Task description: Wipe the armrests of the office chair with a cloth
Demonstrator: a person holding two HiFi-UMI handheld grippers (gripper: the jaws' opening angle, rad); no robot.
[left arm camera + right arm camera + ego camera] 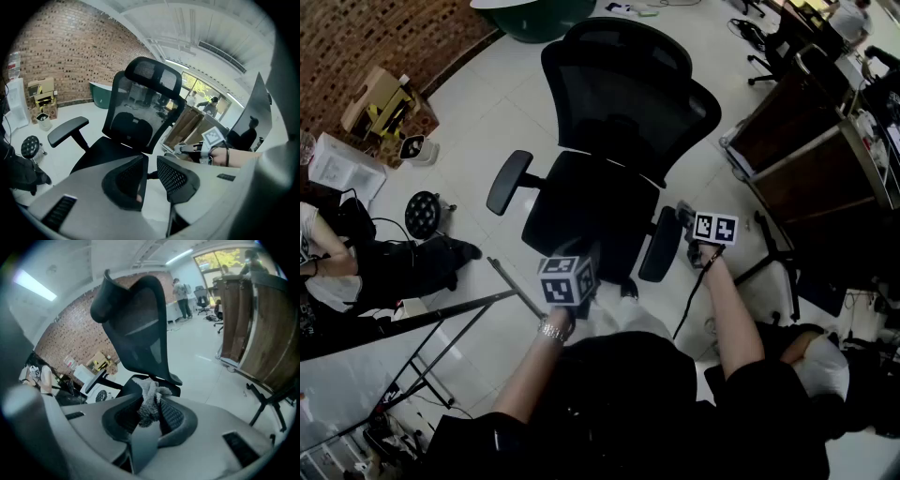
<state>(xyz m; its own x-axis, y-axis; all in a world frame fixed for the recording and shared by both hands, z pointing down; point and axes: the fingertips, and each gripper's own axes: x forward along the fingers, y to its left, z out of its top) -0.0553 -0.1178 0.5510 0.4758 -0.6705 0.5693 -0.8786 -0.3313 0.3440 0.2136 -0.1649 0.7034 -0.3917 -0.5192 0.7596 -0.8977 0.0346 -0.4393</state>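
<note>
**Right gripper view: cloth pinched, ready for the armrest wipe**

Right gripper view shows the crumpled grey fabric cloth [149, 399] clamped between the jaws of the right gripper [150, 420], with a tuft standing above them. In the head view that gripper hovers just beside the nearer padded black armrest [661, 246] of the black mesh-backed office chair [623, 112]. I cannot tell whether the cloth touches the pad.

A good wipe, I judge, would lay the tuft flat on the pad and draw it along the full length, with the hard jaws held off the surface. The left gripper [151, 176] has its jaws slightly apart with nothing between them, so it could steady the chair against swivelling.

Count: one cloth, one chair, two grippers and two armrests, the second armrest [508, 180] being on the chair's far side.
</note>
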